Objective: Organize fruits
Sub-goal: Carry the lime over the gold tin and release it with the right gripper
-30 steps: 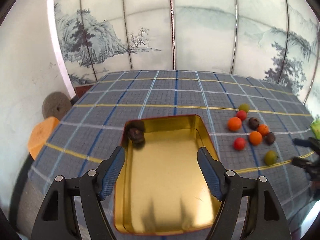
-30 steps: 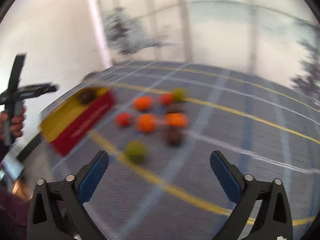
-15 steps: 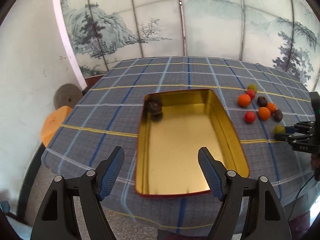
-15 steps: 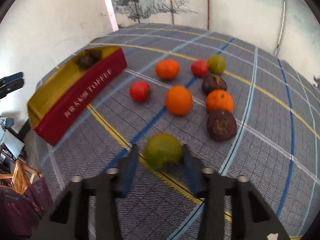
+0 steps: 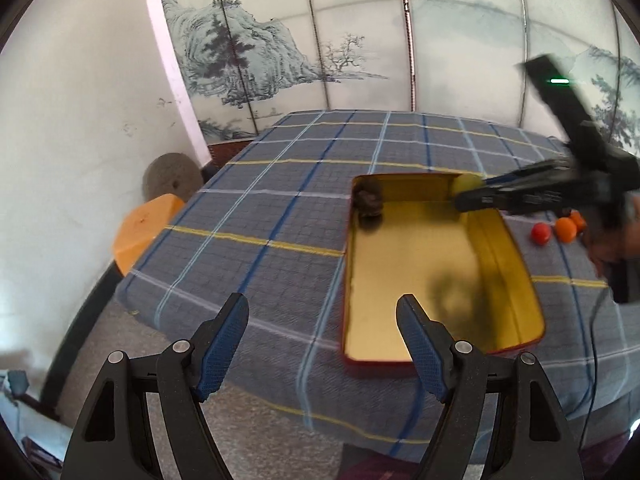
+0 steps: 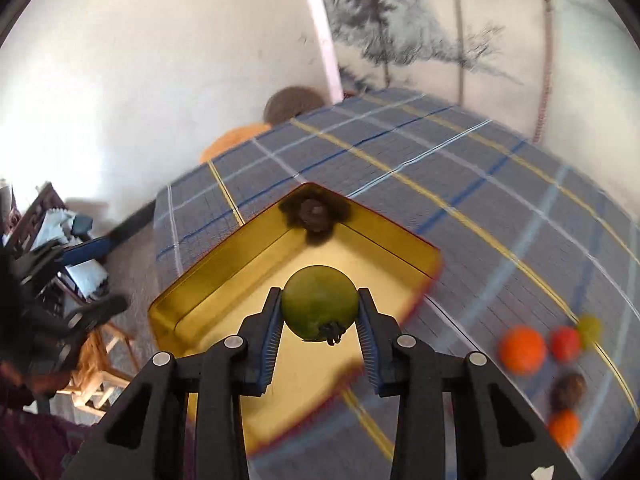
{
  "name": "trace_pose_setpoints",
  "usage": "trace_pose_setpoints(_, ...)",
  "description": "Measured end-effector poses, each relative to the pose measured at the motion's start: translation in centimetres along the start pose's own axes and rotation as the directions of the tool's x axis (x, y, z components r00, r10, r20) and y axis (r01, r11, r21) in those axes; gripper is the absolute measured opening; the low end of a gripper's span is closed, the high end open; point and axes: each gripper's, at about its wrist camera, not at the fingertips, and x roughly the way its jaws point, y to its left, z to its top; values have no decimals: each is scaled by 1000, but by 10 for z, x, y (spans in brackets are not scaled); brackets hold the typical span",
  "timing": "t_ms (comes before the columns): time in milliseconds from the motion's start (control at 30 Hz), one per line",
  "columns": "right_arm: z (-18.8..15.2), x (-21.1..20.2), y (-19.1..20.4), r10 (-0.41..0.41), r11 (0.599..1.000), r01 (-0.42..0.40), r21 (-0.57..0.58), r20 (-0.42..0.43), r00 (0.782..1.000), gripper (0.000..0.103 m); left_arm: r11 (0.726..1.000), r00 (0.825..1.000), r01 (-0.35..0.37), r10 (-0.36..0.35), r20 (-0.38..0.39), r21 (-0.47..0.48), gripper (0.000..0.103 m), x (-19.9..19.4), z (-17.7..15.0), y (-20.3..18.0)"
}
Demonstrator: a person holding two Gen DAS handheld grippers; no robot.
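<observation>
A gold tin tray with red outer walls lies on the plaid tablecloth; it also shows in the right wrist view. A dark brown fruit sits in its far left corner, seen too in the right wrist view. My right gripper is shut on a green fruit and holds it above the tray; the left wrist view shows it over the tray's far right corner. My left gripper is open and empty, near the table's front edge.
Several loose fruits, orange, red, green and brown, lie on the cloth right of the tray. An orange stool and a grey disc stand off the table's left side.
My right gripper closed on the green fruit, lifted it off the cloth and carried it left over the tray. My left gripper pulled back and left, away from the tray.
</observation>
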Motion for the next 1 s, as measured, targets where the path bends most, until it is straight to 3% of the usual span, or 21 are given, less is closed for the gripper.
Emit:
trace_pose_setpoints(267,29,68,-7,-75,996,81,39,-119,990,34,1000,999,-26,26,-30,-17,77,5,-9,16)
trace_pose_setpoints(533,44,79,-15,-105,985,115,127,-86,991,36,1000,998,-23,22,-56,-14,77,8,-16,19)
trace_pose_setpoints(600,46,67,-14,-85,984,89,153,-31,996,47,1000,998,-23,23,-53,-8,77,6,-18,18)
trace_pose_setpoints(667,45,47,-10,-96,985,88,152,47,994,49,1000,999,-13,13,-51,-1,77,4,-18,16)
trace_pose_setpoints(733,37,14,-9,-105,984,83,156,142,984,51,1000,999,16,-15,-44,9,77,2,-17,13)
trace_pose_setpoints(800,22,-21,-11,-124,981,87,172,222,967,63,998,998,58,-58,-23,37,77,-4,-16,5)
trace_pose_setpoints(900,-27,-78,-23,-198,969,140,203,299,934,78,986,993,110,-113,19,125,77,-15,-13,-16)
trace_pose_setpoints(1000,-96,-118,-54,-367,917,306,256,238,899,81,949,967,243,-252,21,201,77,-25,-3,-44)
